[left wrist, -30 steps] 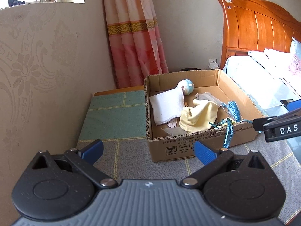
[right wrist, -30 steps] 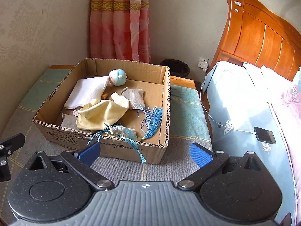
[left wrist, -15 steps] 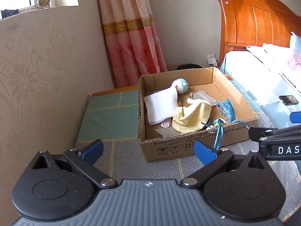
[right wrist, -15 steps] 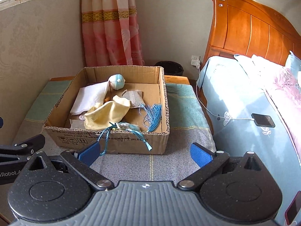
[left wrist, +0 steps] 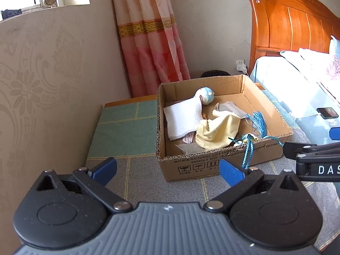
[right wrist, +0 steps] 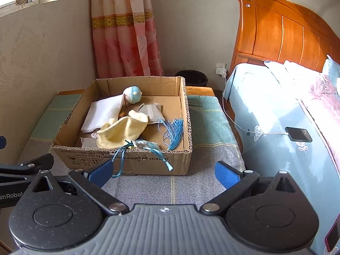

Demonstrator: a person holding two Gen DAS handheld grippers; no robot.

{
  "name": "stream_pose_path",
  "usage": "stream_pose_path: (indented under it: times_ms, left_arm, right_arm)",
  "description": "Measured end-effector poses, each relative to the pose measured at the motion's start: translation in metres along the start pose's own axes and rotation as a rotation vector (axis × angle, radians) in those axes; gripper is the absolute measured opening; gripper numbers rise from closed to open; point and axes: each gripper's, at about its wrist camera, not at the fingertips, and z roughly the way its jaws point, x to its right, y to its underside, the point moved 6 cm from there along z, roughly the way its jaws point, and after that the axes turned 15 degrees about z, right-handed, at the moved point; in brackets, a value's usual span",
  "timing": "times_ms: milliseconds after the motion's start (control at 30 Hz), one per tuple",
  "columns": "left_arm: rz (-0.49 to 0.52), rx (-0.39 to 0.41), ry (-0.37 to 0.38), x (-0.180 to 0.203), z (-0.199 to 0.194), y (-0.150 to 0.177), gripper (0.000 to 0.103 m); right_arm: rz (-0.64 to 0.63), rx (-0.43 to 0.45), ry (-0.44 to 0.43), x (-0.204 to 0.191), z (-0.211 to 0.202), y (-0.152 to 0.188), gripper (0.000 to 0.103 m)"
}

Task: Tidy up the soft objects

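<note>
With both my left gripper (left wrist: 167, 170) and right gripper (right wrist: 163, 170) spread wide and empty, the cardboard box (right wrist: 127, 161) lies straight ahead of the right one, nearer it

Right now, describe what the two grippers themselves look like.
Both look alike. The left gripper has a black speckled body, two round housings, silver pivot pins and a ribbed grey centre plate; its fingers carry ribbed blue pads. The right gripper matches it, and its side bears white letters "DAS" in the left wrist view. No hands or sleeves show.
</note>
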Motion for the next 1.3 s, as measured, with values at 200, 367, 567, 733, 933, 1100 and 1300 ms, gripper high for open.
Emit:
stream_pose_path:
  times_ms: [200, 367, 567, 733, 933, 1100, 1300]
  left_arm:
    - [-0.001, 0.001, -0.006, 0.0003, -0.0004, -0.0011, 0.102]
    - [-0.001, 0.001, -0.005, 0.0003, -0.0004, -0.0015, 0.102]
    - [0.0, -0.001, -0.004, 0.0007, -0.0002, -0.002, 0.102]
    - [0.001, -0.003, -0.003, 0.0012, -0.0006, -0.0023, 0.102]
    - [0.003, -0.002, -0.001, 0.0019, -0.0004, -0.0021, 0.102]
    - [0.003, -0.002, -0.002, 0.0023, -0.0005, -0.002, 0.102]
    - [0.003, -0.004, -0.003, 0.0024, 0.0, -0.0017, 0.102]
  right_arm:
    - [-0.001, 0.002, -0.003, -0.0007, -0.0003, -0.0003, 0.103]
    - [0.0, 0.004, -0.004, -0.001, -0.0007, -0.0006, 0.103]
    - [0.0, 0.004, -0.009, -0.0011, -0.0009, -0.0003, 0.103]
    - [-0.001, 0.006, -0.008, -0.0013, -0.0009, -0.0005, 0.103]
    - [0.0, 0.007, -0.011, -0.0015, -0.0016, -0.0011, 0.103]
    - [-0.001, 0.009, -0.011, -0.0016, -0.0022, -0.0014, 0.103]
    - [-0.001, 0.011, -0.01, -0.0015, -0.003, -0.0013, 0.103]
